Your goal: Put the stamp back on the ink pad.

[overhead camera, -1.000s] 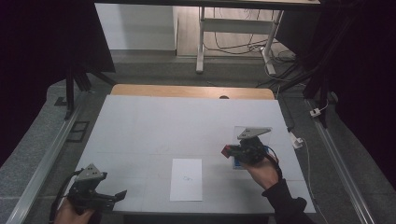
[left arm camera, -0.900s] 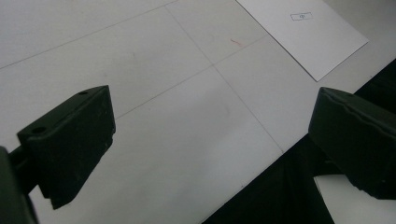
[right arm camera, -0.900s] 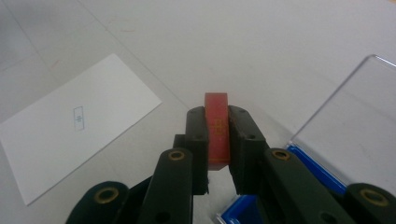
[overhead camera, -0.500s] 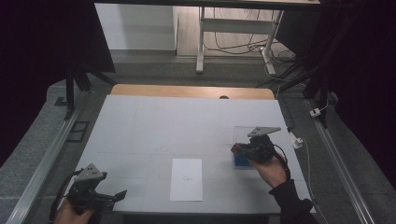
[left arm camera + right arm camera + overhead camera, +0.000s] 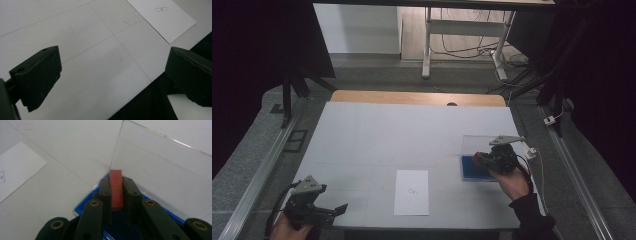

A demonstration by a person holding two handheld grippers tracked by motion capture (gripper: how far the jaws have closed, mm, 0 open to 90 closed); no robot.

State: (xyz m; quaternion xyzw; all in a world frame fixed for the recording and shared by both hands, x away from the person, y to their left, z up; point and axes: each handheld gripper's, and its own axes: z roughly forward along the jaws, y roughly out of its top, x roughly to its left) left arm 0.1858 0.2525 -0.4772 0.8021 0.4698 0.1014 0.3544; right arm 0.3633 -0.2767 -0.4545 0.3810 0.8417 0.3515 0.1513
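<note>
My left gripper sat at the near left corner of the table, jaws spread wide with nothing between them, just bare tabletop under them in the left gripper view. Right of it, near the front edge, I saw a white sheet of paper lying flat with a small printed mark on it, well apart from both grippers.

Further right stood a clear plastic box with a blue base; its see-through walls rose upright. Couldn't tell if anything lay inside on the blue floor. My right gripper hung over the box's near left corner, jaws pinched tight on a small red block. In the right gripper view the block stood on edge between the pads, poking out past the fingertips, right at the box's corner wall and above the blue base.
</note>
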